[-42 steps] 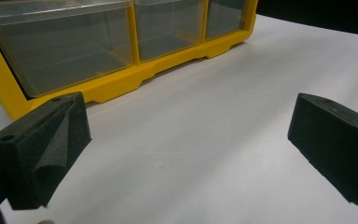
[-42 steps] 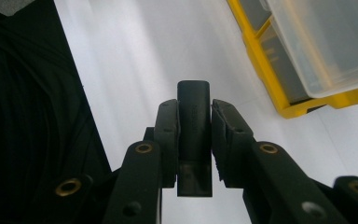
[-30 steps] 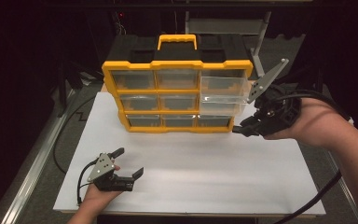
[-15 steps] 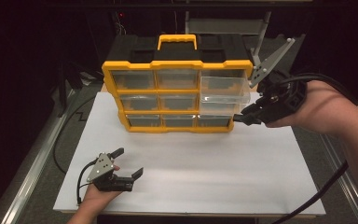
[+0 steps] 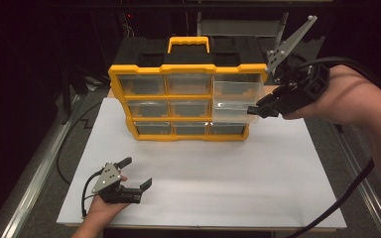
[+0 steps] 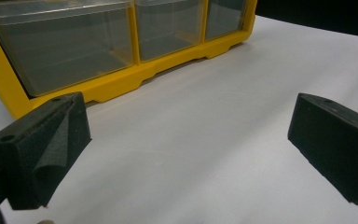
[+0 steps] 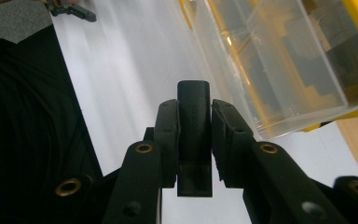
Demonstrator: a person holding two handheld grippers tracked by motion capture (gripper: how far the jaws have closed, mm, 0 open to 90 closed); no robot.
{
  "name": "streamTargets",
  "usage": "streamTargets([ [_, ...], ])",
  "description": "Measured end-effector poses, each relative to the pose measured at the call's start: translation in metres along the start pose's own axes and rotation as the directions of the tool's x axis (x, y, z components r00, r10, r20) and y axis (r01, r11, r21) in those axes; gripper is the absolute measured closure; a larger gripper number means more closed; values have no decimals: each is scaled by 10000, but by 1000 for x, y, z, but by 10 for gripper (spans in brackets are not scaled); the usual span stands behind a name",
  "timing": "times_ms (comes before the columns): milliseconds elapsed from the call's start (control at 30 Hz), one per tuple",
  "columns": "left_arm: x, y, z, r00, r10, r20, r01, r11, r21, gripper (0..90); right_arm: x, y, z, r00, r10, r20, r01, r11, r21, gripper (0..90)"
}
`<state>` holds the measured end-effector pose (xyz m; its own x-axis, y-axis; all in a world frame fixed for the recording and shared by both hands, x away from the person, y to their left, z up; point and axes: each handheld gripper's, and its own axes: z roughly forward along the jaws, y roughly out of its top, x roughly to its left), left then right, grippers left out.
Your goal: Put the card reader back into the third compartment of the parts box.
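A yellow organizer with clear drawers stands at the back of the white board. Its right middle drawer is pulled out, and the right gripper view looks down on this clear drawer. My right gripper hovers at the drawer's front right corner, shut on a small black part that stands upright between the pads. My left gripper rests on the board at the front left, open and empty. Its fingers point toward the organizer's bottom row.
A black-and-yellow lid with a yellow handle tops the organizer. Cables trail from both grippers, the right one across the board's right edge. Metal table rails run along the left. Dark surroundings lie beyond the board.
My right hand has risen with the black part, from beside the bottom row to the level of the pulled-out middle drawer. The left hand has stayed put.
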<state>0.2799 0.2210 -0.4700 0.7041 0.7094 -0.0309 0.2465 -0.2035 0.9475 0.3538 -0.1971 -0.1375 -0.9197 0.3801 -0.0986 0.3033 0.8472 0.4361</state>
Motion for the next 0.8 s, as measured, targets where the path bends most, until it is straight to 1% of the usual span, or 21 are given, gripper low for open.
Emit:
streamTargets([
  [33, 0, 0, 0, 10000, 1, 0, -1, 10000, -3, 3, -1, 2, -1, 10000, -79, 34, 80, 10000, -24, 747],
  [100, 0, 0, 0, 10000, -7, -1, 7, 10000, -9, 3, -3, 5, -1, 10000, -80, 56, 80, 10000, -34, 746],
  [200, 0, 0, 0, 10000, 1, -1, -1, 10000, -12, 3, -5, 11, 0, 9999, -160, 6, 160, 9998, -82, 747],
  [333, 0, 0, 0, 10000, -1, 4, 2, 10000, -8, 3, -8, 19, 5, 9999, -155, -45, 155, 9999, -53, 746],
  [533, 1, 0, -1, 10000, 15, 0, -15, 10000, -6, 3, -12, 30, 12, 9996, -276, -105, 275, 9996, -102, 746],
  [800, 1, 0, -1, 10000, 17, -14, -17, 10000, -30, 3, -19, 42, 20, 9995, -311, -73, 310, 9995, -40, 746],
])
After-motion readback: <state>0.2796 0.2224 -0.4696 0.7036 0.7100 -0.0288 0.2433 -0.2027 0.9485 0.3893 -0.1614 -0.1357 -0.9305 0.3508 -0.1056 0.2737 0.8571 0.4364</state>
